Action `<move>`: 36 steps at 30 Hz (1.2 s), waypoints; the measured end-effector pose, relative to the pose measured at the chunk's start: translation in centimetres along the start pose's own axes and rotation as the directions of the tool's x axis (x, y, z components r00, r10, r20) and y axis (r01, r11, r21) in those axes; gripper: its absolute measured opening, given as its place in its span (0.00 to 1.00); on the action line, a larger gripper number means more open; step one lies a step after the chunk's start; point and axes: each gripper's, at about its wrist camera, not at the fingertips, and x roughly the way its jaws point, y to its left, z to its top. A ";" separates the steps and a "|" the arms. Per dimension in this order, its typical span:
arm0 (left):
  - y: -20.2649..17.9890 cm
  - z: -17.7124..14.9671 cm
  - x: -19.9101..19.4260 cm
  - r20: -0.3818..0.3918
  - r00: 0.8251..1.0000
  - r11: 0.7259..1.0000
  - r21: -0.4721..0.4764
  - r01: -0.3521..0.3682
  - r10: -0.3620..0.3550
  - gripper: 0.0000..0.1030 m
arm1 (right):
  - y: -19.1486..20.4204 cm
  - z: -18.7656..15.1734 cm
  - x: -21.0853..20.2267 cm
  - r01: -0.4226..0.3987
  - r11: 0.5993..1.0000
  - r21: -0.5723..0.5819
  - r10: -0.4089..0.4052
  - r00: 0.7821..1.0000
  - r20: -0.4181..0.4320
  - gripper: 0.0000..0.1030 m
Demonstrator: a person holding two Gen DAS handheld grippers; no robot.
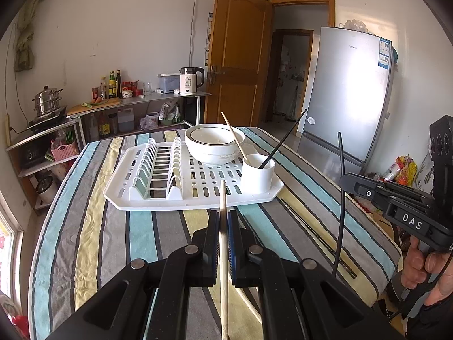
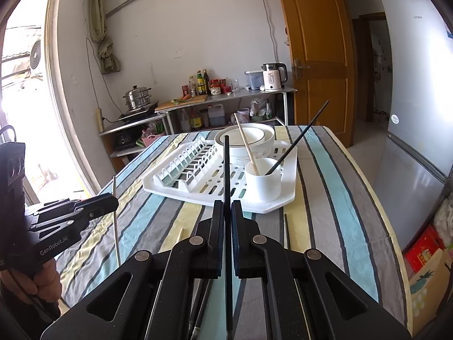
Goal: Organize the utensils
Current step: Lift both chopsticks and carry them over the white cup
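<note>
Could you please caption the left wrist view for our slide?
Left claw grips a wooden chopstick before the white cup on the drying rack.

"DAS" marks the right hand-held gripper [image 1: 348, 182]; "GenRobot.AI" the left hand-held gripper [image 2: 113, 199].

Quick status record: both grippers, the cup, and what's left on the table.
left gripper: shut on wooden chopstick
right gripper: shut on black chopstick
cup: on white rack, holds one wooden and one black chopstick
bowls: stacked on rack behind cup
table: loose chopsticks remain on the striped cloth
</note>
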 end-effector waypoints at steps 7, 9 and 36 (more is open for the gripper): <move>0.0 0.3 -1.5 0.022 1.000 1.000 0.003 0.005 -0.005 0.05 | 0.4 0.3 -1.3 0.006 1.000 -0.011 -0.005 0.999 0.034 0.05; 0.0 0.5 -1.8 0.028 1.000 1.000 0.006 0.007 -0.007 0.05 | 0.5 0.2 -1.7 0.006 1.000 -0.012 -0.006 0.999 0.041 0.05; -2.6 8.3 2.5 0.061 0.994 0.994 0.064 0.089 -0.093 0.05 | -1.4 3.6 -1.2 0.032 0.999 -0.042 -0.028 0.995 0.093 0.05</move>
